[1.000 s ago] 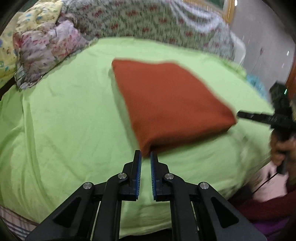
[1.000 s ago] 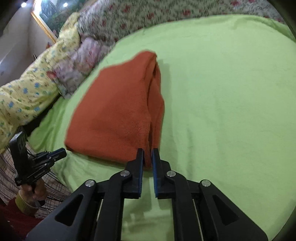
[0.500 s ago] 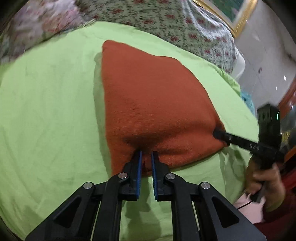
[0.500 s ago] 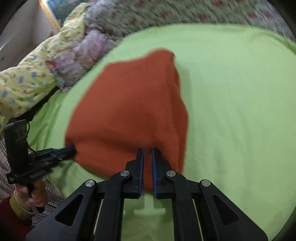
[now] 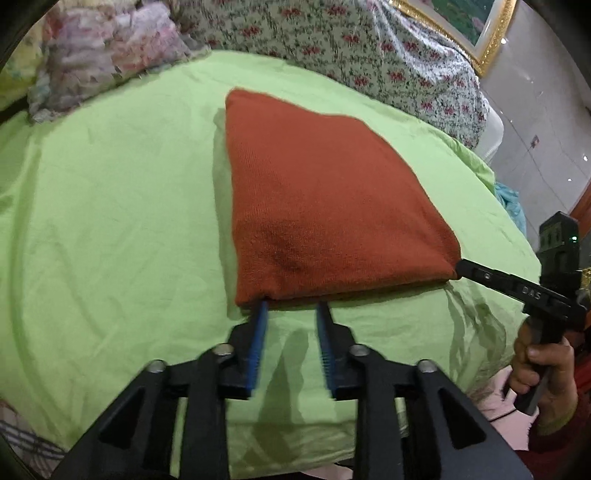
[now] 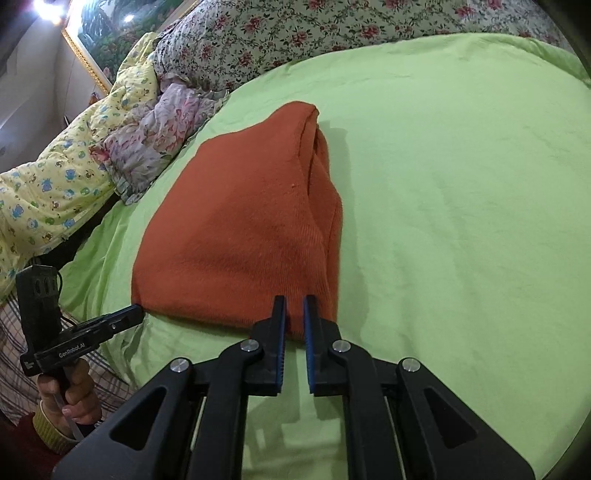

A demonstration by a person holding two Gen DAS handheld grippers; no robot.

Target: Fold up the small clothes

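Note:
A folded orange knit garment lies flat on the green bed sheet. My left gripper is at its near left corner. Its jaws are opening, one fingertip touches the hem, and the pads press on nothing. My right gripper is at the near right corner, its jaws nearly together with a bit of orange hem between them. A hand grips each tool's handle.
A floral quilt is heaped along the far side of the bed. A crumpled flowered cloth and a yellow printed quilt lie at the far left. The bed's near edge drops off under both grippers.
The left jaws were shut on the garment's near edge and now stand apart at the hem. The right jaws stay nearly closed at the other corner. Both views have drawn back slightly.

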